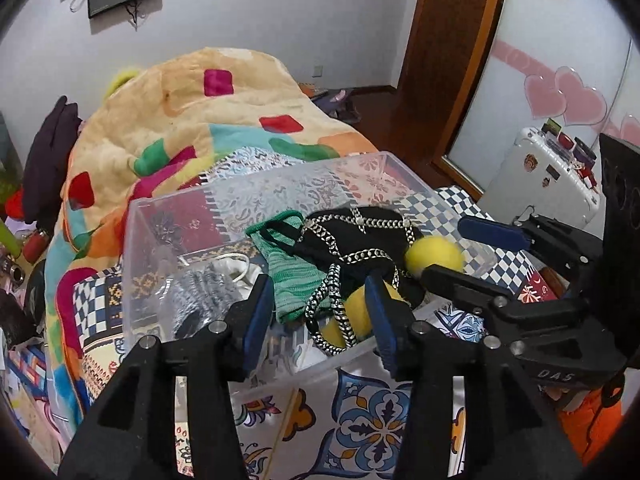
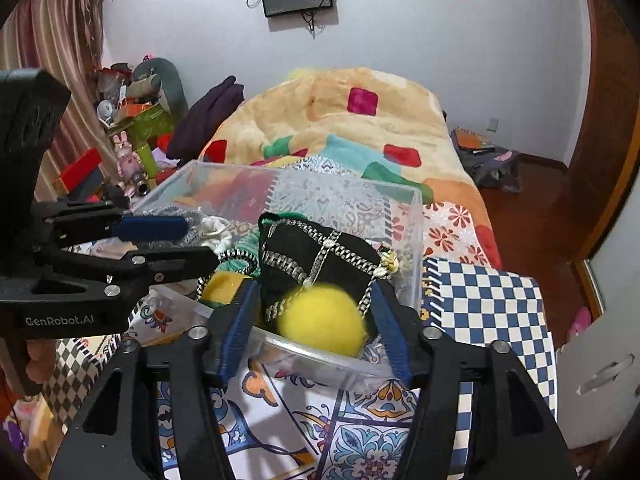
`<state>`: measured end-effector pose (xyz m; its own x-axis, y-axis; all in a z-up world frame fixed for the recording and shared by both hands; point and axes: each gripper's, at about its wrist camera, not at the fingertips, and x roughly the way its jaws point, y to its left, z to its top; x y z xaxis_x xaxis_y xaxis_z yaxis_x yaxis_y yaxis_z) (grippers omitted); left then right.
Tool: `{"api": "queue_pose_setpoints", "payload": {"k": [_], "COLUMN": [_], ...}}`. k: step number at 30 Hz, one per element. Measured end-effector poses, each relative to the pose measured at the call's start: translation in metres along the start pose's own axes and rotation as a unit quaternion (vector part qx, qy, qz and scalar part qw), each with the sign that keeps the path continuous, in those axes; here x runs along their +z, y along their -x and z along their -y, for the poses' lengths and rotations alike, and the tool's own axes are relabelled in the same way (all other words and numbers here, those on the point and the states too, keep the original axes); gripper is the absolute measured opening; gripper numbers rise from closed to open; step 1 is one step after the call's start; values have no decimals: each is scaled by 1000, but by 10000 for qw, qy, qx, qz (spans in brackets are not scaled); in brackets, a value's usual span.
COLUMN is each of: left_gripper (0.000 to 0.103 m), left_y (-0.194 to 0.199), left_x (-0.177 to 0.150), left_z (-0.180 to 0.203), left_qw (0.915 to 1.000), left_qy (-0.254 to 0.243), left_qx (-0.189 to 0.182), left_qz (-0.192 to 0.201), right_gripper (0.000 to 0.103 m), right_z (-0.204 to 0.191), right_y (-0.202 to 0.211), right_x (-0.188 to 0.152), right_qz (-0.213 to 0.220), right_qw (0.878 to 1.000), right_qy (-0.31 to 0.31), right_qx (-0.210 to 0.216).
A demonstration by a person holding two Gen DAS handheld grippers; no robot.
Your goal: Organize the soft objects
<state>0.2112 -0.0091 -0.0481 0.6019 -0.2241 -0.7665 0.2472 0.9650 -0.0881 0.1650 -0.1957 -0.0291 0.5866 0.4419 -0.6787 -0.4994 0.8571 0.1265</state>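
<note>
A clear plastic bin sits on the bed. Inside lie a black cloth with silver chains, a green knit piece, a grey-white knit item and yellow soft pieces. A blurred yellow ball is between the open fingers of my right gripper, untouched by them, over the bin's near right corner. My left gripper is open and empty over the bin's near edge.
A patterned bedsheet covers the bed, with a bunched colourful blanket behind the bin. A white suitcase stands at the right by a mirrored door. Clutter fills the left bedside.
</note>
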Motion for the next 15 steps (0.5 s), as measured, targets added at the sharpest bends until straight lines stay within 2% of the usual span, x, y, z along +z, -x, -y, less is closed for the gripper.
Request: {"api": "queue_pose_setpoints", "payload": {"k": [10, 15], "left_gripper": [47, 61], "left_y": [51, 92], "left_x": [-9, -20], "left_z": [3, 7], "left_qw": [9972, 9902], "left_qy": [96, 196], "left_qx": [245, 444], "left_qz": [704, 1310], "right_gripper": [58, 58], "right_z": [-6, -14], "right_y": [36, 64], "right_x": [7, 10], "right_qz": [437, 782], "right_qw": [9990, 9968], "right_qy": [41, 128], "right_qx": [57, 45]}}
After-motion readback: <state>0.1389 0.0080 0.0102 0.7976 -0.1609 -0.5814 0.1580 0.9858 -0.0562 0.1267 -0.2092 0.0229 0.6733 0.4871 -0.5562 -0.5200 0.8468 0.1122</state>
